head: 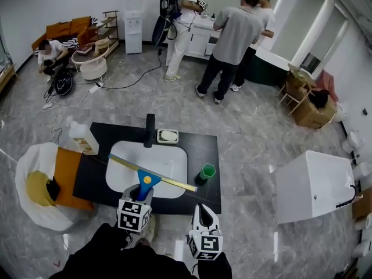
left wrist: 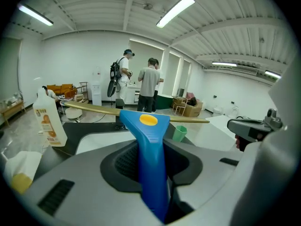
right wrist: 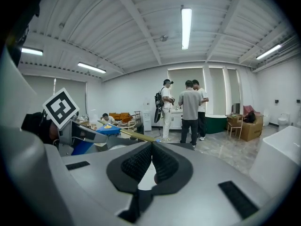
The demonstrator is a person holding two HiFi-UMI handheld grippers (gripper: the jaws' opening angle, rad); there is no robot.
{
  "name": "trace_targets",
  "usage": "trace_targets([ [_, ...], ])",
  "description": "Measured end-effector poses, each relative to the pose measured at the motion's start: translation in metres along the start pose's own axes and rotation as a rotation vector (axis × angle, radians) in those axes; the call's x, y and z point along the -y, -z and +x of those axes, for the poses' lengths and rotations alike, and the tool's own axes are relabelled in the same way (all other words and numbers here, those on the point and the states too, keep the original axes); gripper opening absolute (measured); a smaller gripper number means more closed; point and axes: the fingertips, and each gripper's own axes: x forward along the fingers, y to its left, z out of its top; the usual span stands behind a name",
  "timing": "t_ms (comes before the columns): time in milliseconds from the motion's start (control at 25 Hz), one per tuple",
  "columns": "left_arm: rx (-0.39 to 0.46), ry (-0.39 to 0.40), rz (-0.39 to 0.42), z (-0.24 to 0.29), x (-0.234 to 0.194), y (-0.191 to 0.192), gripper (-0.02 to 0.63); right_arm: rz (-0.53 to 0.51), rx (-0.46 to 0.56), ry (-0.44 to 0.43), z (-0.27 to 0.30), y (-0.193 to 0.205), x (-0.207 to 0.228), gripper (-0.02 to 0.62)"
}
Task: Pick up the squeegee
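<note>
Flanking the squeegee (head: 152, 174) stand a bottle (head: 81, 137), faucet (head: 150, 130), soap dish (head: 167, 136), green cup (head: 206, 172).

Squeegee (head: 149, 181): blue plastic handle widening to a flat head with a yellow oval on top. A long, thin brass-coloured blade bar runs across the front. The handle is clamped between the jaws of my left gripper (left wrist: 151, 173), head pointing away from me. It hangs above the white basin (head: 168, 156). The bar lies slantwise, left end over the basin's left rim, right end past its front right corner above the black counter (head: 206, 150).
</note>
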Motion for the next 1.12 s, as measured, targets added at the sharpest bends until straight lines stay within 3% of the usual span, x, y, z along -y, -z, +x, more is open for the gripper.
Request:
trace_targets([
  [640, 0.181, -0.047, 0.046, -0.144, 0.034, 0.016, 0.124, -0.034, 0.091, -0.009, -0.108, -0.007, -0.036, 0.015],
  [1120, 0.237, -0.087, 0.096, -0.221, 0.036, 0.050, 0.124, -0.043, 0.120, -0.030, -0.154, 0.000, -0.071, 0.015],
])
